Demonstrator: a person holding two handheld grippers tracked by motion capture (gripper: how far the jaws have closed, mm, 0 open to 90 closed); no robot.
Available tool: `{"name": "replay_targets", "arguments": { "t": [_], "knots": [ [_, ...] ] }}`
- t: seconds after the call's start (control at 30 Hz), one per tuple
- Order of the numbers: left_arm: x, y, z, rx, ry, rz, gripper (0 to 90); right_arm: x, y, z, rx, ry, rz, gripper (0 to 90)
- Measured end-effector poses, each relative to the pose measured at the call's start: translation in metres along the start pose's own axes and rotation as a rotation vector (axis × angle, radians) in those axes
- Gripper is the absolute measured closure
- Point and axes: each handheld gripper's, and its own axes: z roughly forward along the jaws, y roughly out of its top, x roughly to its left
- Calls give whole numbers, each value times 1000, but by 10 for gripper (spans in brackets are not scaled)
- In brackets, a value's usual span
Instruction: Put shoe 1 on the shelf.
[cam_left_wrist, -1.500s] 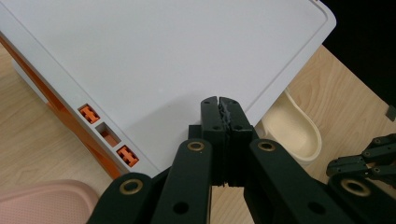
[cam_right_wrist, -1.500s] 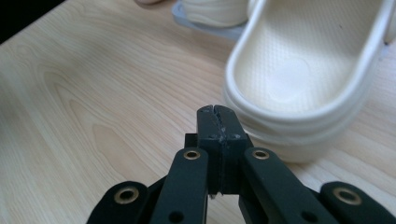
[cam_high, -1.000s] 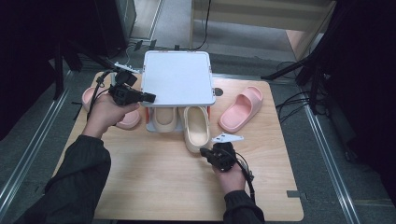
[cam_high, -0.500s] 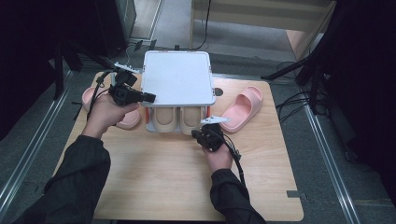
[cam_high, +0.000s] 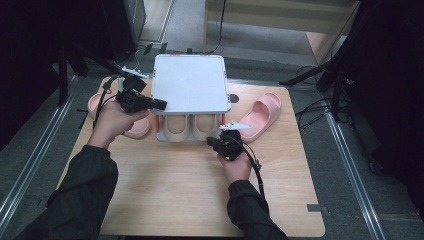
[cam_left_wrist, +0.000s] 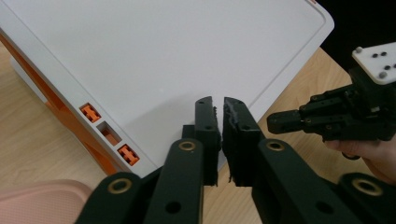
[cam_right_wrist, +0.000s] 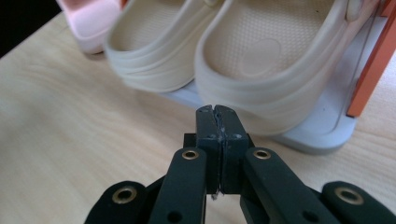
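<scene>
Beige slippers (cam_high: 191, 126) now both under rack (cam_high: 189, 82), right gripper (cam_high: 214, 143) nearer.

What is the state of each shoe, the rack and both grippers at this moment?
Left beige slipper: on rack's lower shelf.
Right beige slipper: on lower shelf, beside it.
Right pink slipper: lying on table.
Left pink slipper: on table, partly hidden.
White rack: standing, top bare.
Left gripper: shut, empty.
Right gripper: shut, empty.

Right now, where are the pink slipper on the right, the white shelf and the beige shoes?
pink slipper (cam_high: 260, 116), high view, on its strap.
white shelf (cam_high: 189, 82), high view, middle of its top.
beige shoes (cam_right_wrist: 261, 60), right gripper view, insole of the nearer one.
</scene>
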Motion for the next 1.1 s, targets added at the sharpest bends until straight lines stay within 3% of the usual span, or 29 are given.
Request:
{"name": "replay_targets", "arguments": {
  "t": [0.13,0.23,0.47,0.63,0.9,1.1],
  "knots": [
    [-3,2,0,6,16,1,812,0,-6,-15,11,7,-10,887],
    [-4,3,-3,19,21,-22,706,0,-9,-26,12,25,-1,849],
    [-8,4,-32,-38,32,-42,583,0,-13,-56,33,37,-33,632],
    [-8,-3,-46,-49,39,-66,491,0,-18,-70,27,75,-49,565],
    [-6,-17,-62,-48,80,-91,431,-1,-29,-86,34,146,-82,500],
    [2,-32,-69,-45,103,-139,450,-6,-31,-90,24,178,-85,494]
  ]
}}
